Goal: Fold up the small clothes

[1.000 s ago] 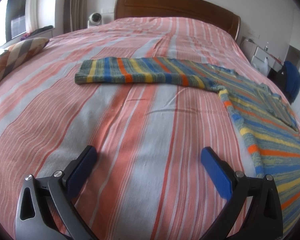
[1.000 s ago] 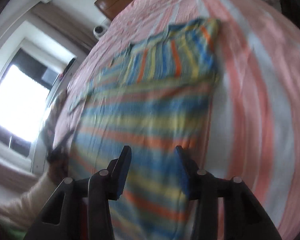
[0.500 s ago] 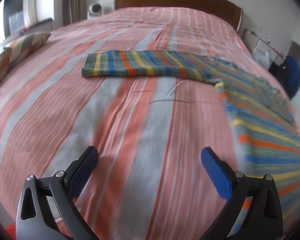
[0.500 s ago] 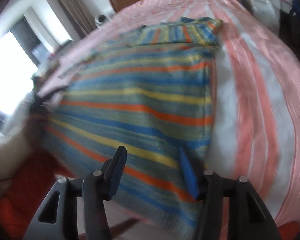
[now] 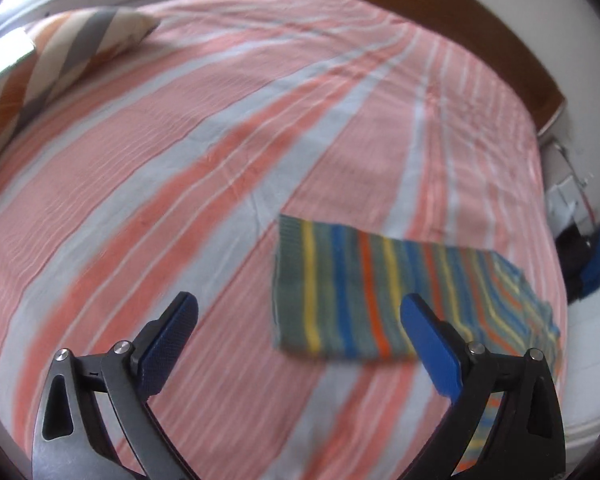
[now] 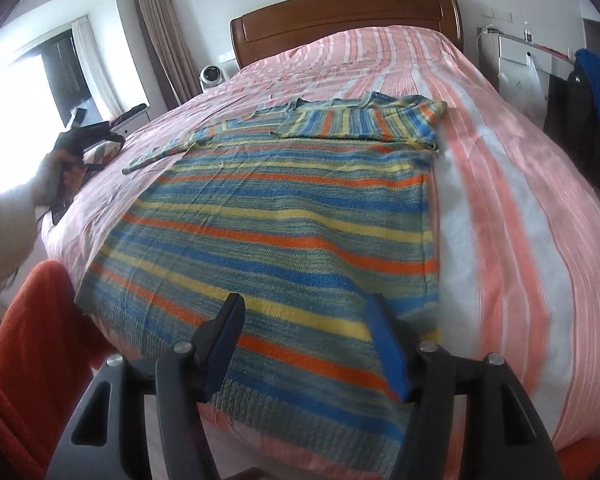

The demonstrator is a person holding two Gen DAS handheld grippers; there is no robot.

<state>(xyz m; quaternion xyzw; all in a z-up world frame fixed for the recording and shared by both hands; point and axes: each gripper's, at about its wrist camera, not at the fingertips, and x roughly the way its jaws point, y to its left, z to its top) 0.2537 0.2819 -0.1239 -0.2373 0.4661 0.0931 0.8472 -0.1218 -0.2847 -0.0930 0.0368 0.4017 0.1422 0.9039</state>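
Observation:
A knit sweater with blue, yellow, orange and grey stripes [image 6: 284,216] lies flat on the pink-and-white striped bedspread [image 6: 500,184]. One sleeve is folded across its chest [image 6: 360,122]. The other sleeve [image 5: 352,292] stretches out sideways, its cuff end towards the left. My left gripper [image 5: 298,312] hovers wide open just above that sleeve's cuff end, with nothing between its pads. My right gripper [image 6: 306,312] hangs over the sweater's hem near the bed's foot. Its jaws are opening and are clear of the knit. In the right wrist view a hand holds the left gripper [image 6: 74,140] at the far left.
A striped pillow [image 5: 60,56] lies at the bed's left side, and a wooden headboard [image 6: 340,12] stands at the far end. An orange-red cloth [image 6: 28,360] sits by the near left corner. Dark and blue clothing [image 6: 592,88] hangs beside a white nightstand on the right.
My left gripper swung over to the outstretched sleeve, which now lies close under its fingers instead of far ahead. The right gripper's jaws have widened and it has drawn back to the hem.

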